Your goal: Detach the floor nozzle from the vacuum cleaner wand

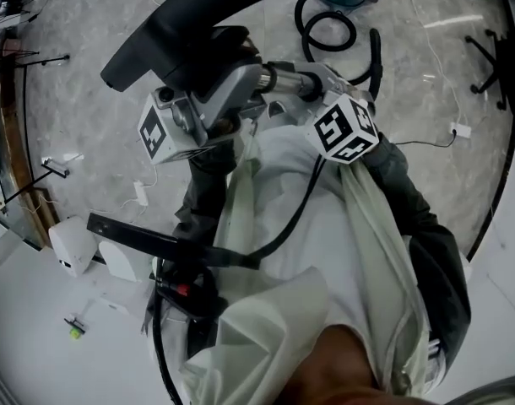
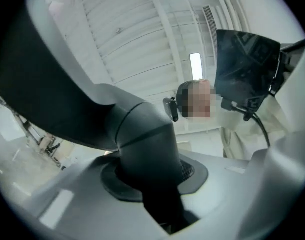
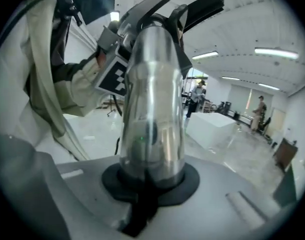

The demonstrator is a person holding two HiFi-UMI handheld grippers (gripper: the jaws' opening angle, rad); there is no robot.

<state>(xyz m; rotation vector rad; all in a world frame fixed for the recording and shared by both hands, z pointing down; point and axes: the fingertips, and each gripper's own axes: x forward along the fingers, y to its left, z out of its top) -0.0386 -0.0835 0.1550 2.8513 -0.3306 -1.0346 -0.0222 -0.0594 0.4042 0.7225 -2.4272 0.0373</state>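
Close before the person's body, well above the pale marbled floor (image 1: 80,99), the left tool (image 1: 226,62) is clenched on the dark grey elbow neck (image 2: 142,134) of the floor nozzle (image 1: 186,19). Its broad matte black head reaches off to the far left. Just right of it, the right tool (image 1: 301,81) is clamped round the wand (image 3: 152,99), a shiny chrome tube that runs into the nozzle's neck. Nozzle and wand look joined.

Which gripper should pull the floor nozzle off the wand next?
Probably left: the left gripper is shut on the neck of the floor nozzle; the right gripper holds the chrome wand, bracing it.
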